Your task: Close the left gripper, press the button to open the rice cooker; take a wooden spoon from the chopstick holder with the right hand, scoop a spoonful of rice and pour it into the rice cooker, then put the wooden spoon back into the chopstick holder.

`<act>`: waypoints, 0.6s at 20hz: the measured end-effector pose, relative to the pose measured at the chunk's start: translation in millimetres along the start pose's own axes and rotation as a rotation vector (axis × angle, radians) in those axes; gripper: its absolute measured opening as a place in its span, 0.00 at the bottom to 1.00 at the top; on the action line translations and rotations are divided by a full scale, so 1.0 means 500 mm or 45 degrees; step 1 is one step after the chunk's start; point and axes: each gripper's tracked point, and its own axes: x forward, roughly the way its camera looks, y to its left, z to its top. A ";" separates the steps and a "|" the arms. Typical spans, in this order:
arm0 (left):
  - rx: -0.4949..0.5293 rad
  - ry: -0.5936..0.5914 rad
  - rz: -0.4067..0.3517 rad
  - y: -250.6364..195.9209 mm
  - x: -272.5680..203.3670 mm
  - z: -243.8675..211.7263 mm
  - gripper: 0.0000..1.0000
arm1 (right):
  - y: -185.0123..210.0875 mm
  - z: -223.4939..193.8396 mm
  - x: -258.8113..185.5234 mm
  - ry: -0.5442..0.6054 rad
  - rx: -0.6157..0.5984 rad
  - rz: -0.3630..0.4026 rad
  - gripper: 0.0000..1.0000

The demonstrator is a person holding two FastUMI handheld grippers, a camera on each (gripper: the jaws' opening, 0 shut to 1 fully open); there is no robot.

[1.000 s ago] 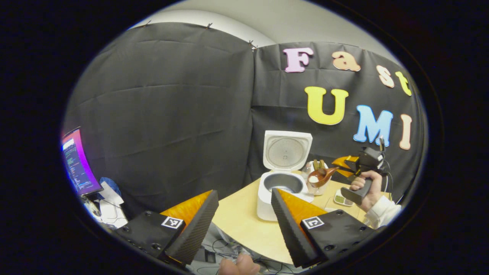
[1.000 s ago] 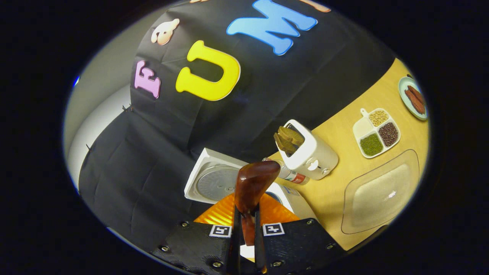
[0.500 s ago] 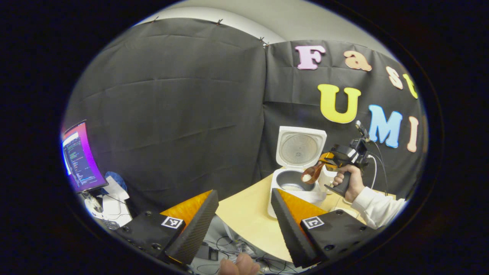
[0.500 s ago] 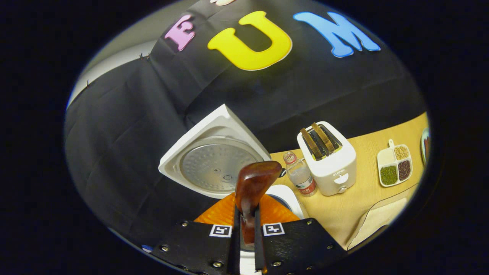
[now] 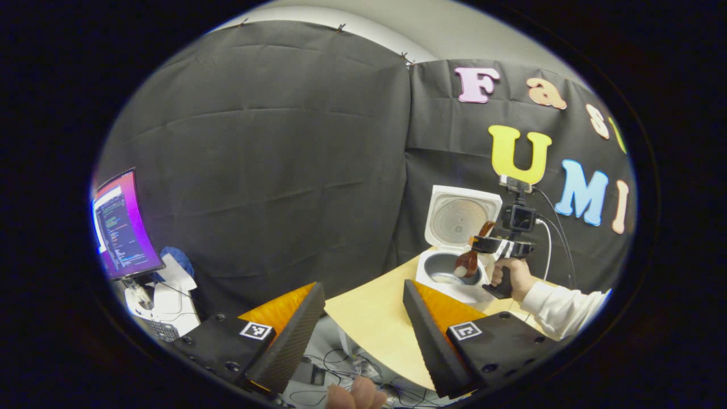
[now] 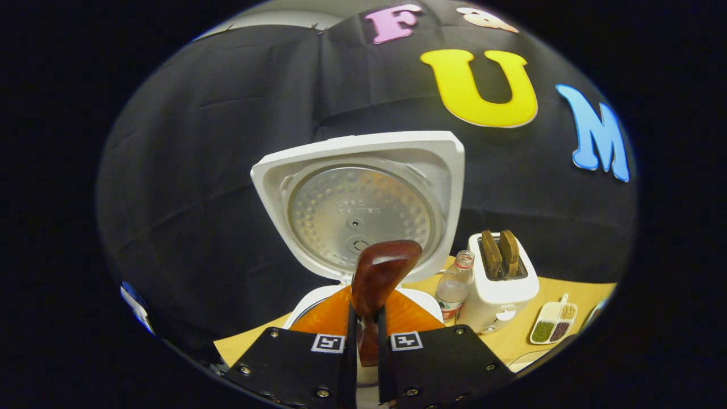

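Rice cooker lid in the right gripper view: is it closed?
No, the rice cooker lid stands raised, its round metal inner plate facing the camera behind the wooden spoon.

Raised lid behind open pot

On your far left a lit monitor stands over a keyboard and papers. On the table, a water bottle stands just left of a white toaster holding two slices, with a divided grain dish to its right.
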 end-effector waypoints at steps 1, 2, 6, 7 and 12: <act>-0.006 0.001 0.006 0.004 0.002 -0.002 0.94 | -0.002 -0.002 -0.002 -0.009 -0.034 -0.003 0.15; -0.012 0.003 0.012 0.009 0.004 -0.003 0.94 | -0.006 -0.003 -0.001 -0.016 -0.072 -0.017 0.15; -0.028 -0.005 0.031 0.031 -0.001 -0.007 0.98 | 0.001 0.005 -0.005 -0.074 -0.351 -0.043 0.15; -0.030 -0.006 0.035 0.034 -0.001 -0.006 0.98 | 0.004 0.004 -0.005 -0.087 -0.414 -0.043 0.15; -0.032 -0.017 0.039 0.046 -0.016 -0.005 0.98 | 0.017 0.022 -0.019 -0.184 -0.761 -0.098 0.15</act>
